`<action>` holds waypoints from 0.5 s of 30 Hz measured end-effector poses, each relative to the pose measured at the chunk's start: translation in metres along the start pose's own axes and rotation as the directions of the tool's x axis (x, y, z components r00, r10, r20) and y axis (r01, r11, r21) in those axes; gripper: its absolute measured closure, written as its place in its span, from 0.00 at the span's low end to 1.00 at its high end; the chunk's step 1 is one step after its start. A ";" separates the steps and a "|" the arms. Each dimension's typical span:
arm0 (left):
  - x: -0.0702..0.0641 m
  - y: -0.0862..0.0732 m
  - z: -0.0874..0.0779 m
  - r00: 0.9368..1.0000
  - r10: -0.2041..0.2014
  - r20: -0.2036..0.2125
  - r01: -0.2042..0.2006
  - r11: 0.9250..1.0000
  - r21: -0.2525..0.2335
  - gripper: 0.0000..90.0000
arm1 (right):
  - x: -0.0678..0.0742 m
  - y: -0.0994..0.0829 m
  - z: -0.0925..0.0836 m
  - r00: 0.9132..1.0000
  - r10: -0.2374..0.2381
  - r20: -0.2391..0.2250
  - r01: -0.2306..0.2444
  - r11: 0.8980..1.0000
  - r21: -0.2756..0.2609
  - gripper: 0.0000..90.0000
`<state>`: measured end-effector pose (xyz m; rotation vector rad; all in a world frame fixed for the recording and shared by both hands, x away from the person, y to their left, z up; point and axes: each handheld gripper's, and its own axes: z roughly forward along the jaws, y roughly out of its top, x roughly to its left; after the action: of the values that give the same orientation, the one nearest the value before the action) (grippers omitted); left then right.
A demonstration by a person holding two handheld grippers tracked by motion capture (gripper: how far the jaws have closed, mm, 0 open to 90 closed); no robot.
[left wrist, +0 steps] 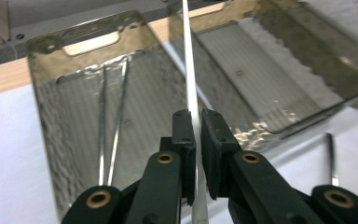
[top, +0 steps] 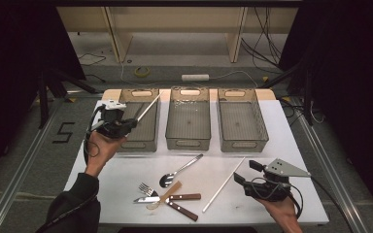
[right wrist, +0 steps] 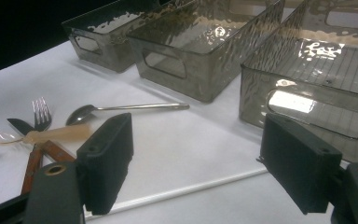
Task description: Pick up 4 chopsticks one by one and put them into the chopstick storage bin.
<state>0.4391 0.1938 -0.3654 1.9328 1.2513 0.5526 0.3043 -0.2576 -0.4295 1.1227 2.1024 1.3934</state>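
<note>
My left gripper [top: 131, 124] hangs over the left smoky bin [top: 126, 143], shut on a thin white stick [top: 149, 107] that slants up toward the bin's far rim. In the left gripper view the white stick [left wrist: 189, 79] runs up between the pressed pads of the left gripper [left wrist: 196, 123]. Two thin metal rods [left wrist: 110, 126] lie in the left bin [left wrist: 51, 121] below. My right gripper [top: 246, 172] rests open near the front right. A second white stick [right wrist: 191, 189] lies on the table beneath the right gripper [right wrist: 200, 140].
The middle bin [top: 189, 143] and right bin [top: 243, 145] stand beside the left one. A metal spoon [top: 179, 170], a fork [top: 147, 188], a pale plastic spoon [top: 165, 195] and two wood-handled knives [top: 184, 197] lie at the front centre.
</note>
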 end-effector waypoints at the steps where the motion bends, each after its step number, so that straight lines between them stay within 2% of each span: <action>1: 0.003 0.000 0.002 1.000 -0.005 -0.009 0.005 1.000 0.001 0.93 | 0.000 0.000 0.000 1.000 0.000 0.000 0.000 1.000 0.000 0.29; 8: 0.026 -0.003 0.017 0.998 -0.041 -0.040 0.042 0.999 0.028 0.93 | -0.001 0.000 0.000 1.000 0.000 -0.001 0.000 1.000 0.000 0.29; 15: 0.039 -0.004 0.034 0.996 -0.055 -0.067 0.059 0.996 0.068 0.93 | -0.001 0.000 0.000 1.000 0.002 -0.001 -0.002 1.000 0.001 0.29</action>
<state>0.4769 0.2181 -0.3912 1.9433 1.3792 0.5531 0.3048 -0.2578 -0.4299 1.1247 2.1032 1.3942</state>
